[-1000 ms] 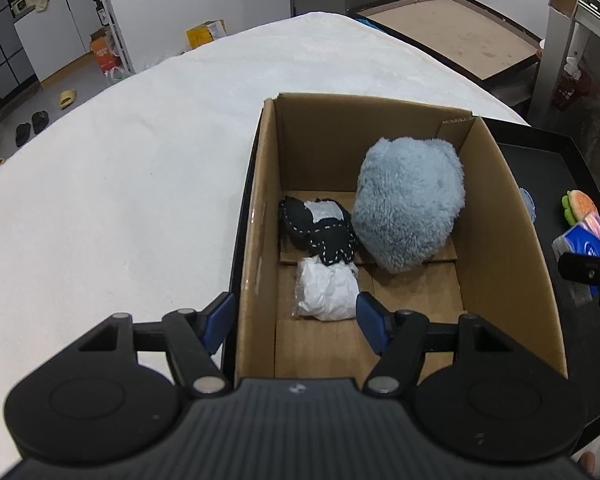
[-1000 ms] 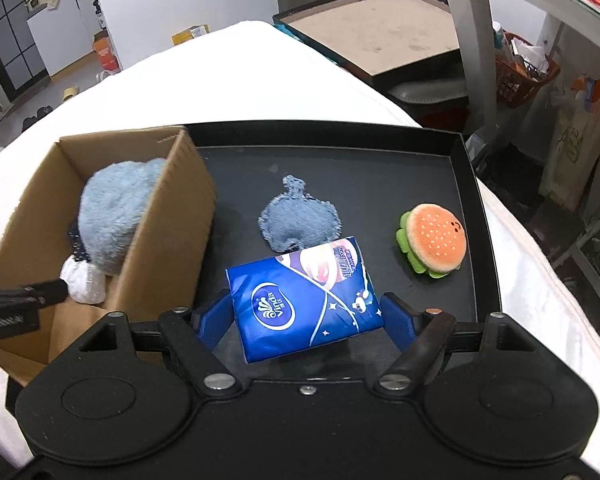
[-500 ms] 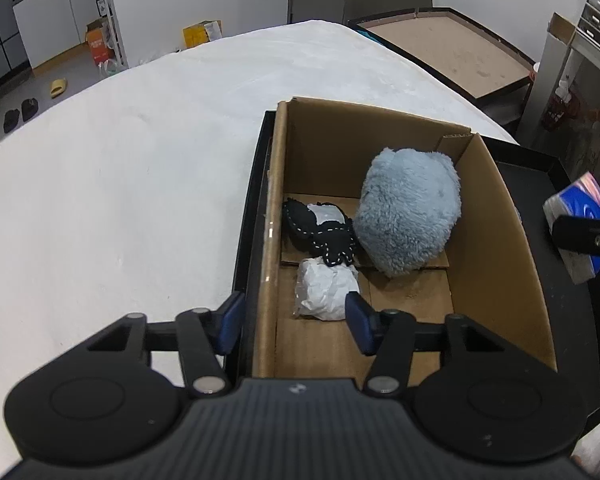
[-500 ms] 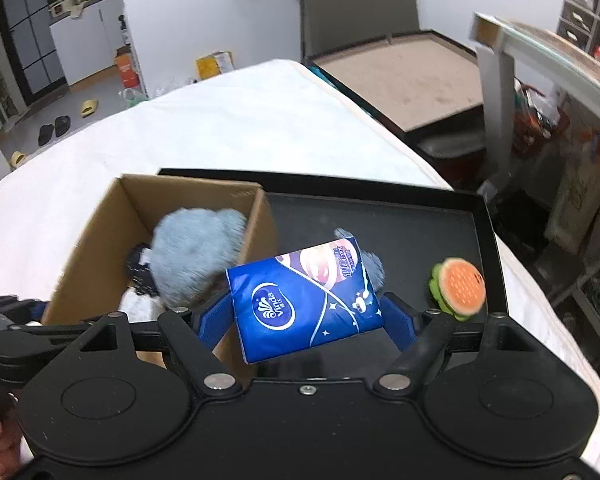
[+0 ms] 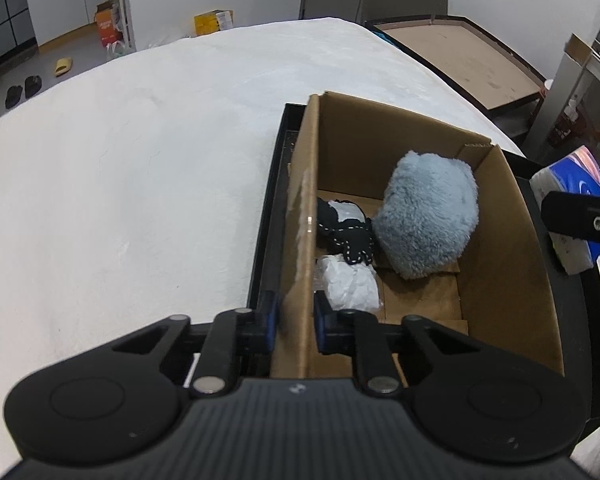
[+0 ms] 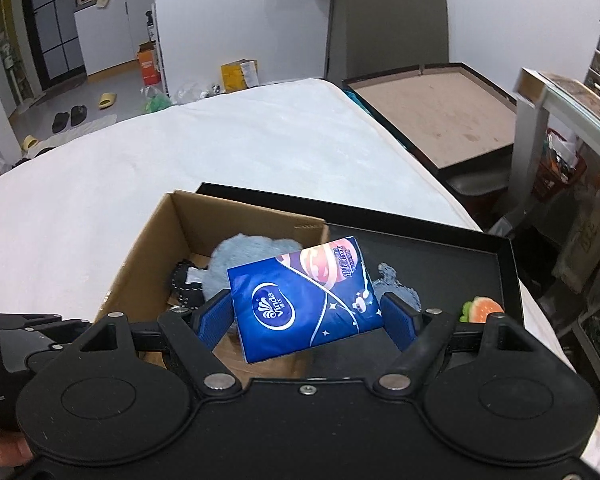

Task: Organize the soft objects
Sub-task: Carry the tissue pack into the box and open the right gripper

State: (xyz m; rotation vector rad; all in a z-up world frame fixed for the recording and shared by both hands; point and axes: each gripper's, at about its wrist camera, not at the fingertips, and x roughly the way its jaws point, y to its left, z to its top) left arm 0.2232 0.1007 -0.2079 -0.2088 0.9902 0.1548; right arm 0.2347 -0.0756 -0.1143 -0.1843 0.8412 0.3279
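A cardboard box (image 5: 496, 280) stands in the left end of a black tray (image 6: 452, 240) on a white bed (image 5: 140, 160). The left gripper (image 5: 295, 318) pinches the box's near left wall. The right gripper (image 6: 306, 314) clamps a blue tissue pack (image 6: 306, 300) over the box's right side.

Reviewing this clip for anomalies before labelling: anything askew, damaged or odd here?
One small thing: the cardboard box has a pale scuffed strip on its left wall, just ahead of where the left tongs clamp it. The tissue pack sits tilted in the right tongs. Nothing spilled; the fluffy blue toy lies inside normally.
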